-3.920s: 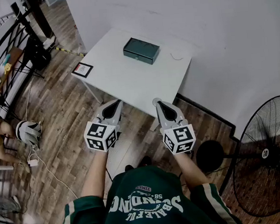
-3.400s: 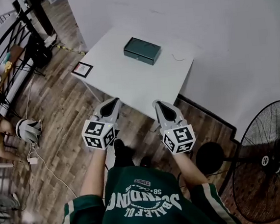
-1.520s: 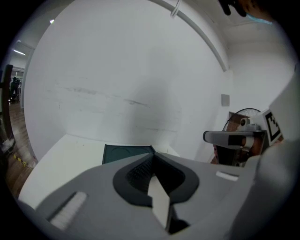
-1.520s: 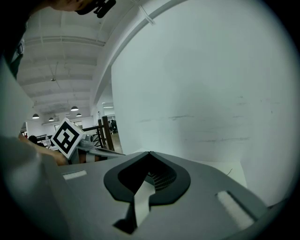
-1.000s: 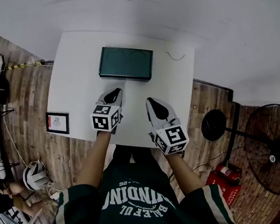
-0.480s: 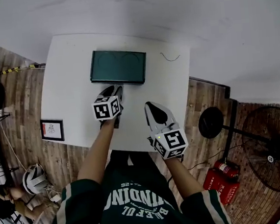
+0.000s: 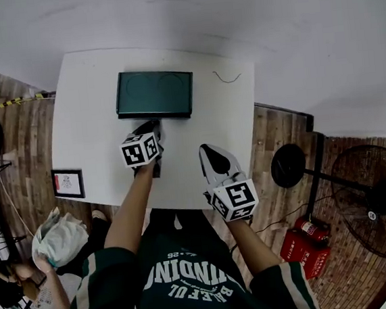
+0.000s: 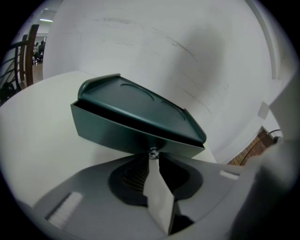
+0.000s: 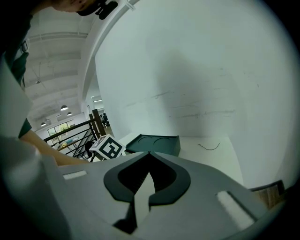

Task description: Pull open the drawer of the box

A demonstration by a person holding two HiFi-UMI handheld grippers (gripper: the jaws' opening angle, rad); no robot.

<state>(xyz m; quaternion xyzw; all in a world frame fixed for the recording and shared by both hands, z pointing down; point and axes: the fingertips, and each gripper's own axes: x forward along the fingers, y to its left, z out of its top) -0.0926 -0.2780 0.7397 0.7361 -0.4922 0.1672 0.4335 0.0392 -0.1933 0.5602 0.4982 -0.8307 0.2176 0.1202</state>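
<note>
Dark green flat box (image 7: pixel 154 94) by the white desk's (image 7: pixel 84 147) far edge. The left gripper (image 8: pixel 152 159) is pinched on the small silver drawer knob (image 8: pixel 153 152). A straight, level pull toward the near edge is advised. The right gripper (image 9: pixel 149 155) is held pressed together, empty.

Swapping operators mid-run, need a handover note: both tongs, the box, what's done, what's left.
Left tongs: closed on the small metal knob of the drawer; it looks pinched.
Right tongs: shut, empty, held back from the box, over the near edge of the table.
Box: dark green, on the white table; drawer not visibly out.
Done: knob gripped.
Left: pull the drawer out; the right tongs could probably steady the box.
</note>
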